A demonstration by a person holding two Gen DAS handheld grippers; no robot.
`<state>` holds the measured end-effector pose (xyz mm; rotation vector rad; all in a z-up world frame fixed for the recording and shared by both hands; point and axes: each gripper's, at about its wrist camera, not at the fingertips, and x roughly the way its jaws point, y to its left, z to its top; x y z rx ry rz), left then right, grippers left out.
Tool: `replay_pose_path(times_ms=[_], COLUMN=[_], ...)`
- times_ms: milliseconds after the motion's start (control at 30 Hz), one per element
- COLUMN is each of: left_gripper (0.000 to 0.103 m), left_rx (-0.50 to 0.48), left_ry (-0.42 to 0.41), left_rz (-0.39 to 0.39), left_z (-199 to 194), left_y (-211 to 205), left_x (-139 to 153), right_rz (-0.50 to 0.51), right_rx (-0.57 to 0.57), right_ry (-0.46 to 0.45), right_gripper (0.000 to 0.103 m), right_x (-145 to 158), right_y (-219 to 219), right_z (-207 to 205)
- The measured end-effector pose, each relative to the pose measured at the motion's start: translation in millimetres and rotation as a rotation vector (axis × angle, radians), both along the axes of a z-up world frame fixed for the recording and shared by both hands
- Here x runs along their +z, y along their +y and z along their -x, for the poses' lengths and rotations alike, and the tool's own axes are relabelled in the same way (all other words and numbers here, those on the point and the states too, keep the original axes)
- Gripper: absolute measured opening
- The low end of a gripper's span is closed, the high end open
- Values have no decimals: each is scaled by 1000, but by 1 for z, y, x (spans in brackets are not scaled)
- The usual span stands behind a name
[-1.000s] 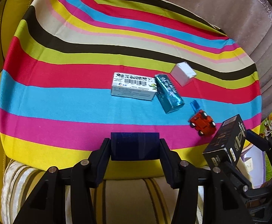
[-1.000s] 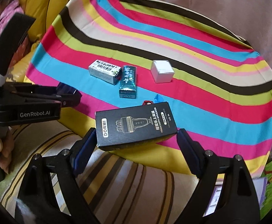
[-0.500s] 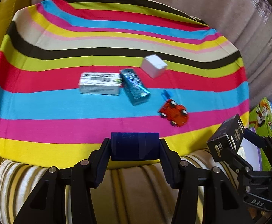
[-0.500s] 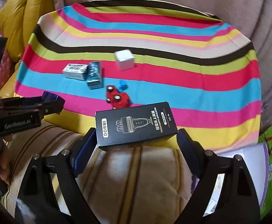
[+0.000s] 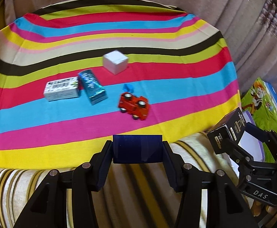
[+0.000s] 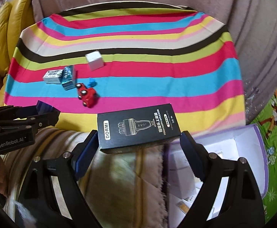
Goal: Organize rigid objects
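Nearest, left claw (image 5: 137,149) clamped on a dark blue block (image 5: 137,148), pads pressed to both its ends, above a striped cushion (image 5: 14,186); seen from the right wrist, "GenRobot.AI" printed in pale letters along that claw's body. Right claw (image 6: 138,142) gripping a black box (image 6: 138,127) by its short ends, held flat over the cushion's edge; on the lid "DORMI" in a white tag, a line drawing of an applicator, Chinese characters and a small English line, too fine to read fully. From the left wrist, "DAS" visible on the right claw's frame. Just beside and below the right claw, an open white carton with purple trim (image 6: 260,142), some small packs inside, labels unreadable. Beyond it a green cartoon mat (image 6: 275,117). Farther on, a rainbow-striped cloth (image 5: 157,38) bearing a red toy car (image 5: 134,105) lying on its side, a small blue piece (image 5: 128,87) just behind it, a teal foil box (image 5: 92,86) touching a white barcode box (image 5: 62,89), print blurred. Farthest, a plain white cube (image 5: 115,61), apart from the rest.
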<state>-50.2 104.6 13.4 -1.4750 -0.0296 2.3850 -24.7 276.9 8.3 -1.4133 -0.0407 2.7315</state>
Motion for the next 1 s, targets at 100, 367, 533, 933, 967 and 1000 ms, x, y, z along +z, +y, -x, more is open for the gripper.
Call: replay_pose_path(times_ms=[100,367,533,933,967,1000], left_gripper=[52,52,52,52,52,52], left_rx=[-31,-142,-207,-374,-389,-401], left_ry=[5,21,19,0,-4,-6], left_rz=[3,11,19,41,44,47], left_z=[-3,-21,-31,-61,-64,-66], left_y=[16,68,97,159,164,167], left_x=[2,10,11,7,6,6], right_rz=[6,31,42,59,61,61], right_rx=[-29,-131,-200,-357,-370,-381], right_ry=[3,3,1,-10,-13,-16], right_gripper=[88,88,88,88,88,88], right_x=[1,1,-1,-7,-8,-9], right_y=[14,57,86,153,158,163], right_z=[-8,-32,-48,-87,-90,-92])
